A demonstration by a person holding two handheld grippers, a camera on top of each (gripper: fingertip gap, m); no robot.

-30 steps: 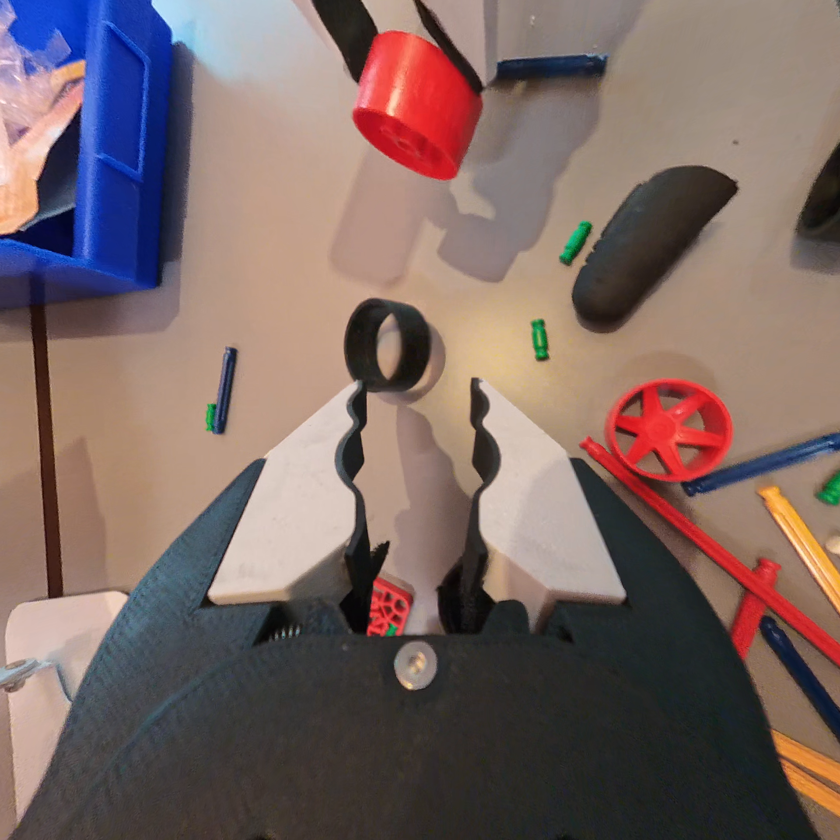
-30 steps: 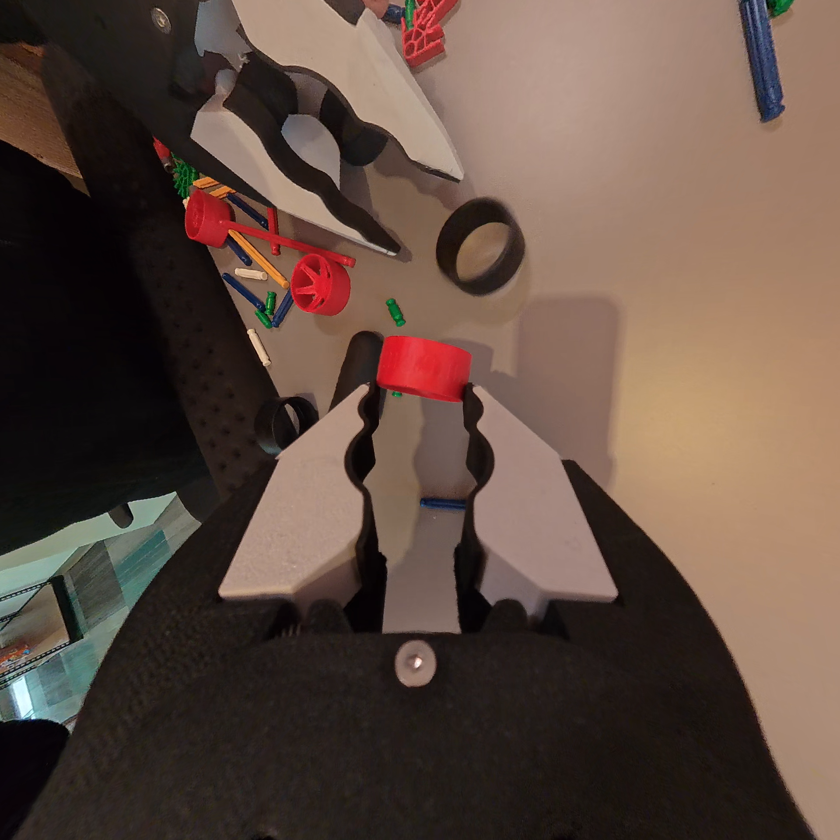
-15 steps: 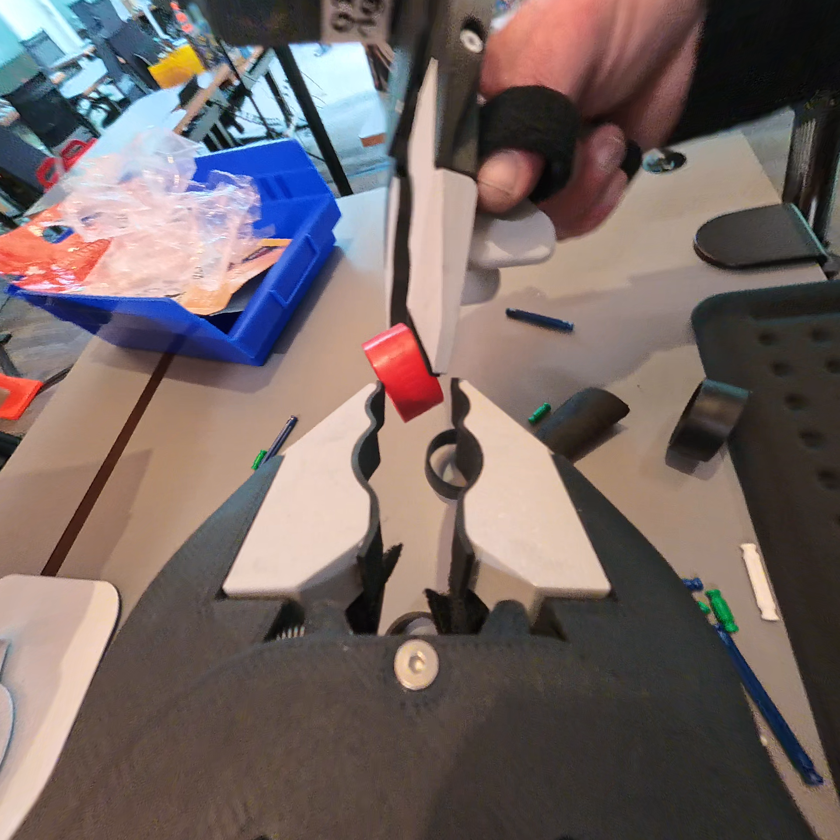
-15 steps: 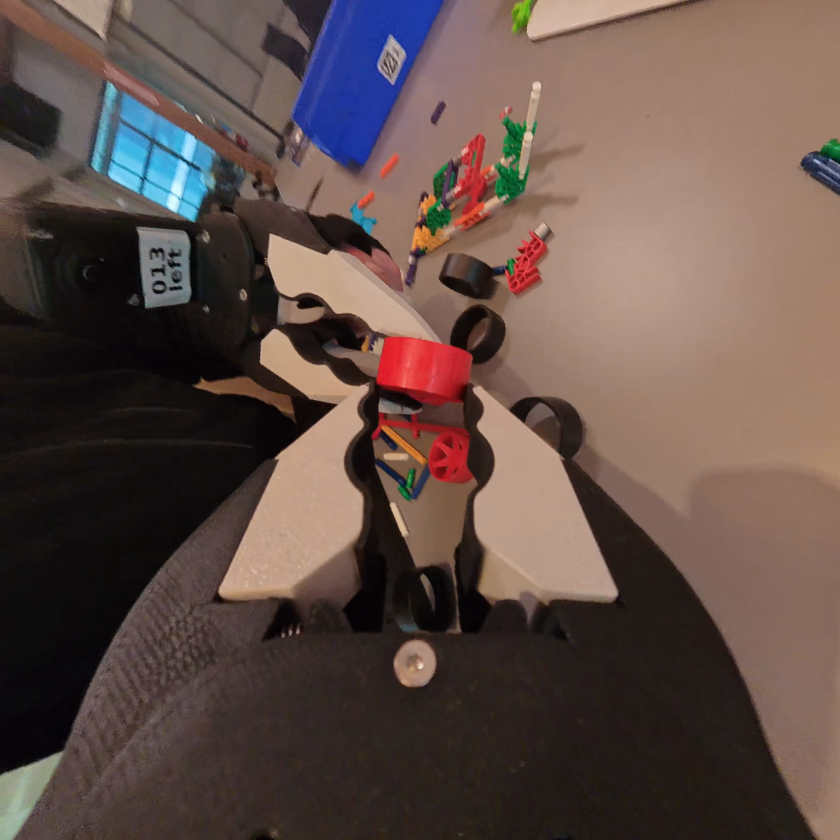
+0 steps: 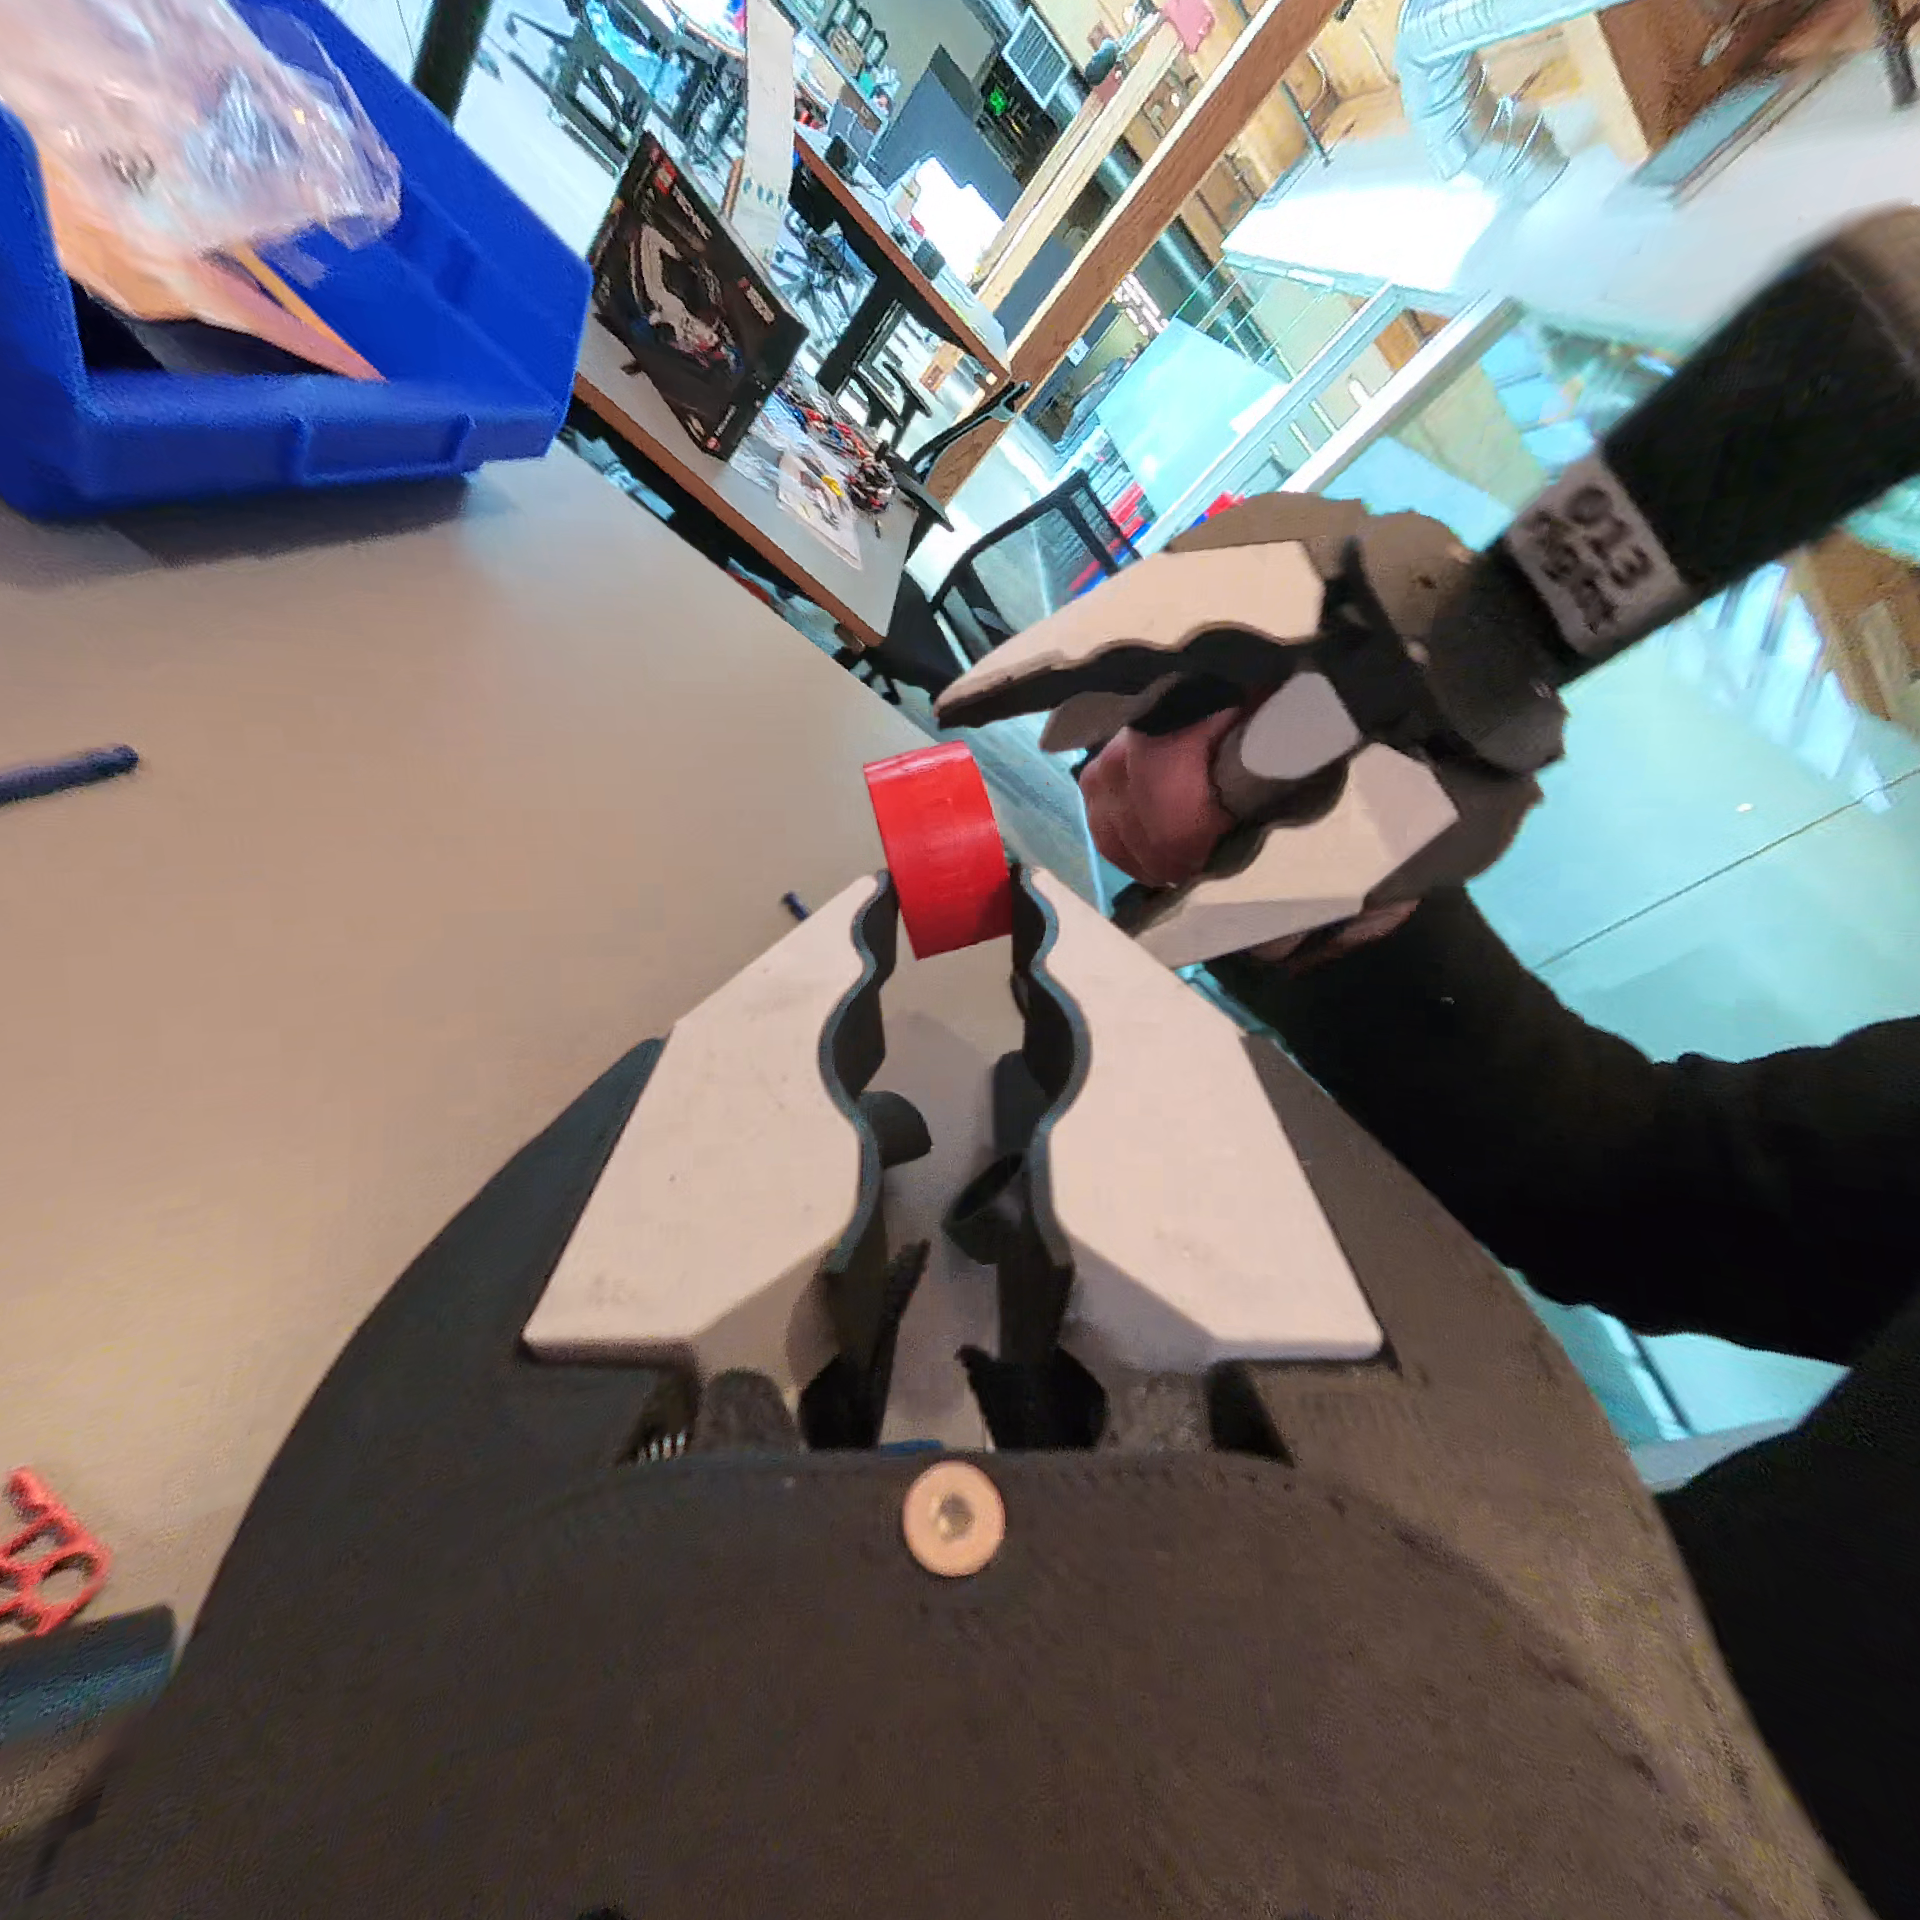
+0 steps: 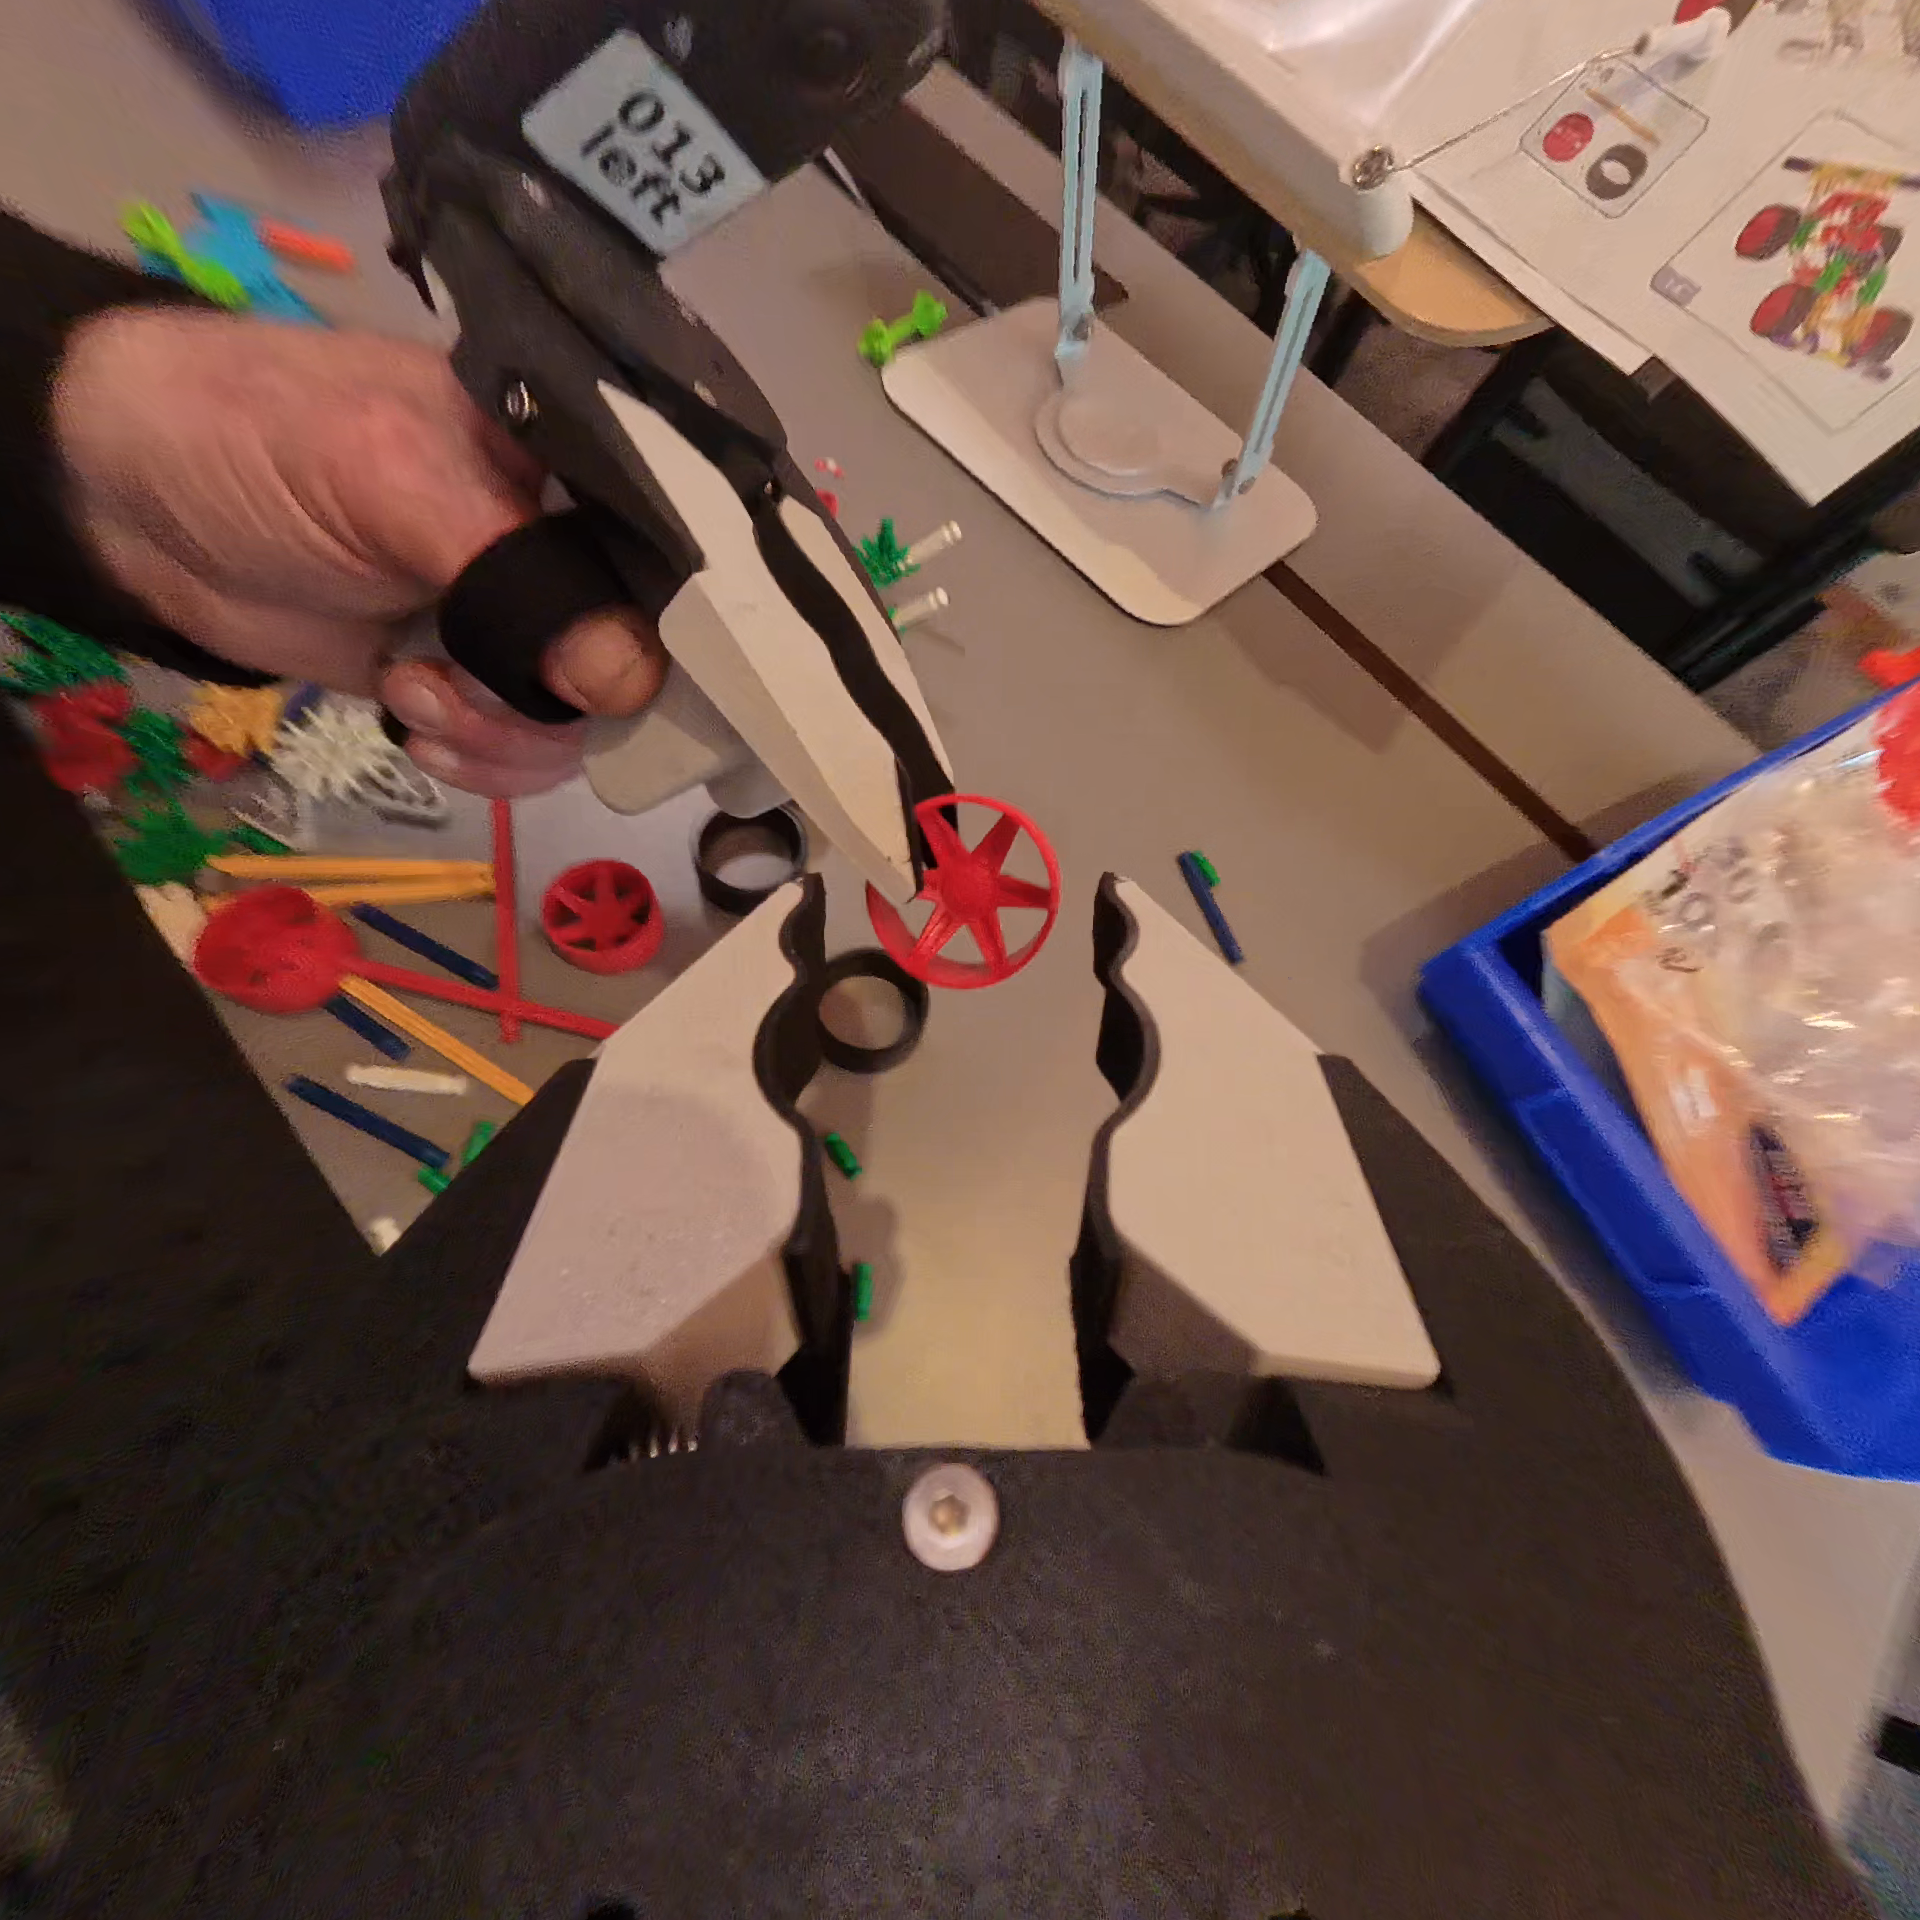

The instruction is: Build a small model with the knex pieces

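The red wheel [image 5: 940, 852] has changed grippers since half a second ago: then the right gripper pinched it, now the left gripper [image 5: 945, 904] has it clamped edge-on between its fingertips, lifted above the grey table [image 5: 416, 779]. The right gripper [image 6: 961, 904] has let go, its jaws standing wide apart with nothing between them, just beside the spoked face of the wheel. Below lie a black ring [image 6: 871, 1010], a second red wheel [image 6: 603, 914] and what look like scattered rods, blurred. A blue bin [image 6: 1621, 1174] sits to the right.
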